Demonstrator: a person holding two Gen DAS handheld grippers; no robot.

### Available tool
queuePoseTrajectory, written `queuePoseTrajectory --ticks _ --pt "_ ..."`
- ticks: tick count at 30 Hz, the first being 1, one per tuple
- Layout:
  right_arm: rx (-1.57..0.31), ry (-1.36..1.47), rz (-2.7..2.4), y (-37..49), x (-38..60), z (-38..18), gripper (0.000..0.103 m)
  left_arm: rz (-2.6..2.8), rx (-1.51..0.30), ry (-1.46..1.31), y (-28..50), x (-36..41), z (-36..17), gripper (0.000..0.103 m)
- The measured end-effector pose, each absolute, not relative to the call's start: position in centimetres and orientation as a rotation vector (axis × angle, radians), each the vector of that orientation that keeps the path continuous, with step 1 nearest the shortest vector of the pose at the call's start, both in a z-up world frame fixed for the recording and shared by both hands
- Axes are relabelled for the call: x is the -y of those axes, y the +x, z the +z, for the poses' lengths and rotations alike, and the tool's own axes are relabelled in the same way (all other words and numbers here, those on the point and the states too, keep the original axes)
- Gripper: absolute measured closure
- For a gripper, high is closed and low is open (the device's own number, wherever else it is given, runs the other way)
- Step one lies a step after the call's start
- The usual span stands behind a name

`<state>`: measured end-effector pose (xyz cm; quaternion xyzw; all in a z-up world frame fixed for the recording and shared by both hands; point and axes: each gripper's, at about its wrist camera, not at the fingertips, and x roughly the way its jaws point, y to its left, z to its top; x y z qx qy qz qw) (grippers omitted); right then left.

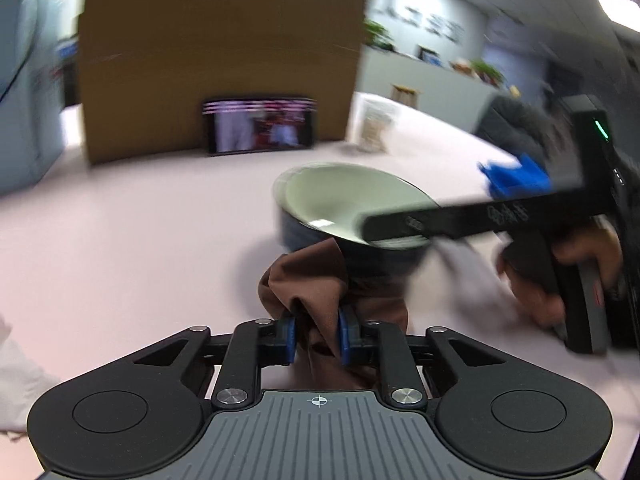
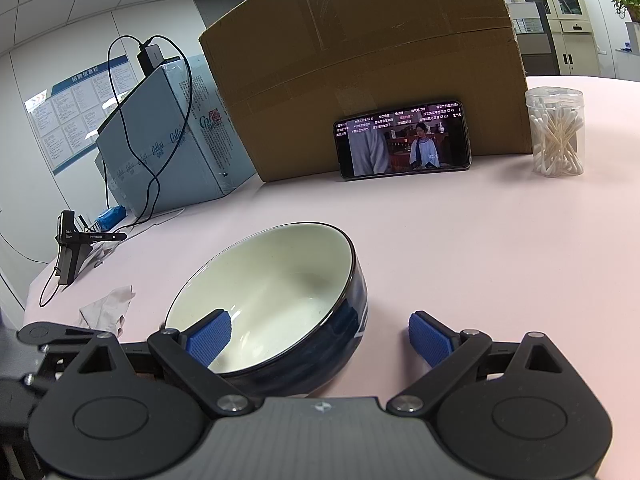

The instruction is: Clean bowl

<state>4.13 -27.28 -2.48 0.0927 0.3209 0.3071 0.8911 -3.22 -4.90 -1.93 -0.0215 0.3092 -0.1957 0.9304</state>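
A bowl, dark blue outside and white inside, stands tilted on the pink table, its mouth turned up and to the left. My right gripper is open around the bowl's near wall: the left pad is inside the bowl, and the right pad is outside, clear of the wall. In the left wrist view the bowl lies just beyond my left gripper, which is shut on a bunched brown cloth. A hand holds the right gripper's black body across the bowl's rim.
A large cardboard box stands at the back with a phone playing video propped against it. A clear jar of cotton swabs is at the right. A blue-grey box with a cable, a black device and a crumpled tissue are at the left.
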Motion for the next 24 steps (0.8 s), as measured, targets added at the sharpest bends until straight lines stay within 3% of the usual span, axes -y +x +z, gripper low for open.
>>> queuePoseTrajectory --ticks 13,24 --pt "-0.666 0.192 0.638 4.1 27.3 -2.5 0.006 -0.395 -0.553 -0.792 1.0 -0.4 -3.8 0.09" --pt "-0.666 0.191 0.639 4.2 27.3 -2.5 0.005 -0.373 -0.562 -1.032 3.8 -0.6 -6.1 0.091"
